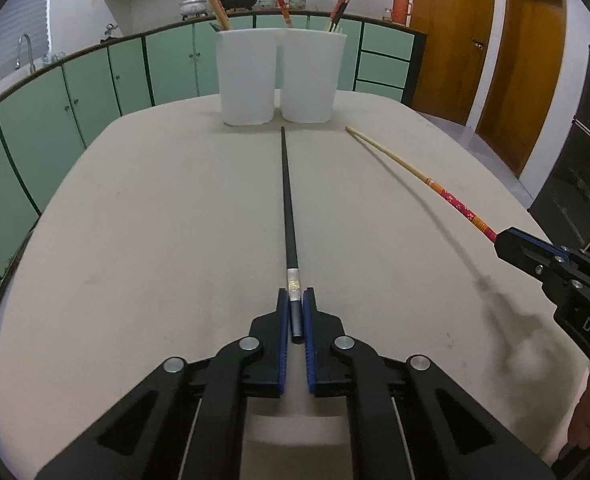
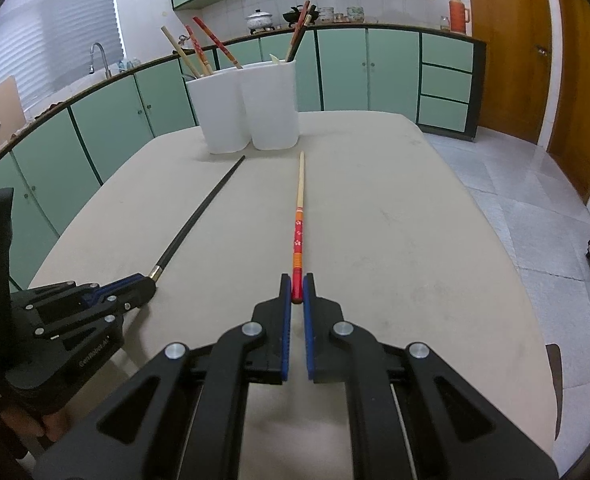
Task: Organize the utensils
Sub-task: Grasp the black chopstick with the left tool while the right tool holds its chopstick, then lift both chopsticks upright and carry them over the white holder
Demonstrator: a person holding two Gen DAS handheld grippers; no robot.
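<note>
My left gripper (image 1: 295, 300) is shut on the silver-banded end of a black chopstick (image 1: 287, 200), which points at two white holders (image 1: 279, 76) at the table's far end. My right gripper (image 2: 297, 284) is shut on the red end of a red-and-bamboo chopstick (image 2: 299, 208), also pointing toward the holders (image 2: 251, 108). Each gripper shows in the other view: the right one (image 1: 507, 242), the left one (image 2: 143, 284). Both holders contain several chopsticks standing upright.
The beige table (image 1: 155, 220) has rounded edges. Green cabinets (image 1: 75, 96) run behind it with a sink at left. Wooden doors (image 1: 451, 32) stand at the right. Tiled floor (image 2: 535, 208) lies right of the table.
</note>
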